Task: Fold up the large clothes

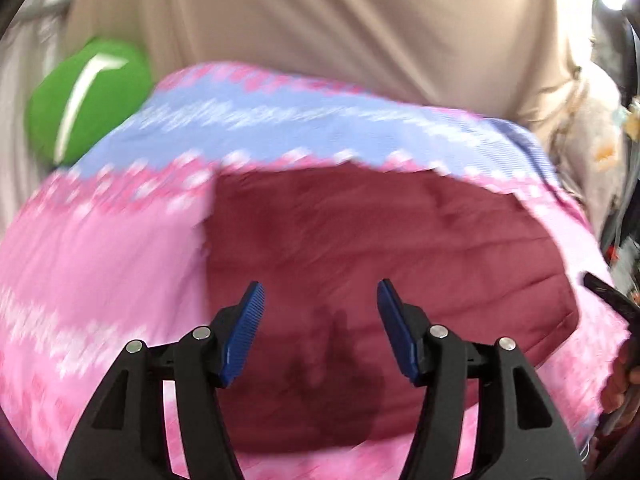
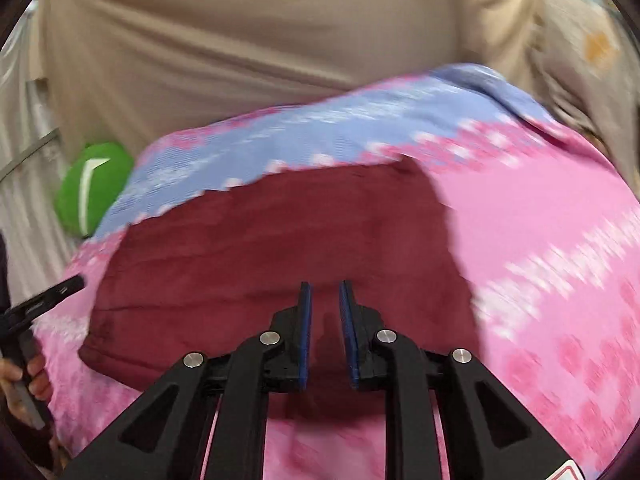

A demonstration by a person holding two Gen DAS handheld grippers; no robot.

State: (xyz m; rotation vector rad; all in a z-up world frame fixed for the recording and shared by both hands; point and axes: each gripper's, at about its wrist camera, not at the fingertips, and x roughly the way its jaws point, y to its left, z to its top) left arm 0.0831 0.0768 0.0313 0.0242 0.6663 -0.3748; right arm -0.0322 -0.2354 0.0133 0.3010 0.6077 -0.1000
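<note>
The left gripper [image 1: 320, 320], its blue pads spread wide and holding nothing, hangs just above a maroon garment [image 1: 360, 264] that lies folded into a compact block. The right gripper [image 2: 325, 332], seen in its own view, has its pads drawn close but with a clear gap between them and no cloth caught there; it too sits over the maroon garment [image 2: 260, 260]. The garment rests in the middle of a pink and blue patterned bedcover [image 1: 100, 264], its edges roughly squared and one corner falling near the person's right hand [image 1: 624, 376] at the frame's edge. Beyond the cover are a green cushion [image 1: 84, 100] and a beige sheet [image 1: 320, 20] stretched behind. Both views are blurred by motion. Judging by how the cloth lies, the folding looks close to finished, with both tools free of the fabric. The next move would seem to call for either a final fold, pinching one edge cleanly through its layers, or smoothing the block flat.
</note>
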